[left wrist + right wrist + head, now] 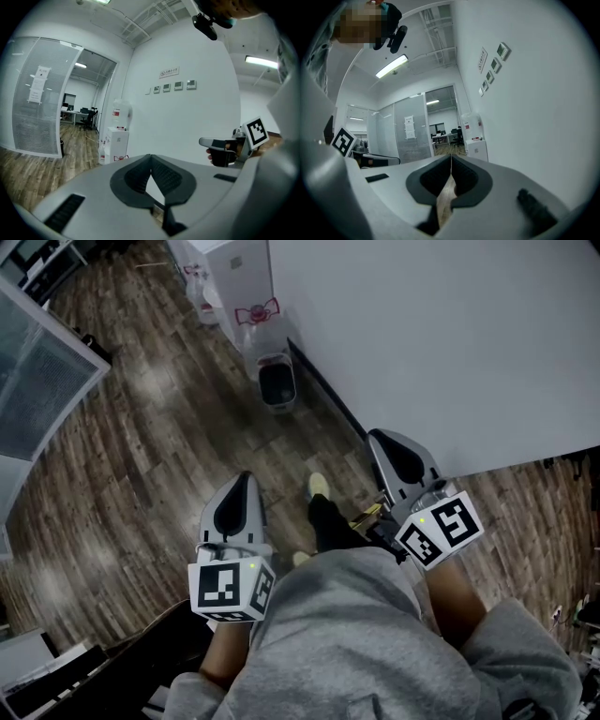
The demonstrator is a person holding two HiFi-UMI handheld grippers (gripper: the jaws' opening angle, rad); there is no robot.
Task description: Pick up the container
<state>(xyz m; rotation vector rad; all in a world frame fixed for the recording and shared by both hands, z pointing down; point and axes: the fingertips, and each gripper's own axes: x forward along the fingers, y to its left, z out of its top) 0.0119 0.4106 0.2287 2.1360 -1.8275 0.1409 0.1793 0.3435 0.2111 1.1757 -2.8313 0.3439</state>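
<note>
No container lies within reach of either gripper. A small grey bin [277, 382] with a dark inside stands on the floor against the white wall, well ahead of me. My left gripper [246, 477] [151, 156] is held at waist height over the wooden floor, its jaws shut with nothing between them. My right gripper [373, 434] [451, 157] is held beside it, close to the wall, also shut and empty. In the left gripper view the right gripper [202, 141] points left in front of the wall.
A white water dispenser [239, 277] [116, 140] stands by the wall beyond the bin. A glass partition [37, 381] runs along the left. The white wall [450, 343] is close on my right. Dark equipment [56, 681] sits at the lower left.
</note>
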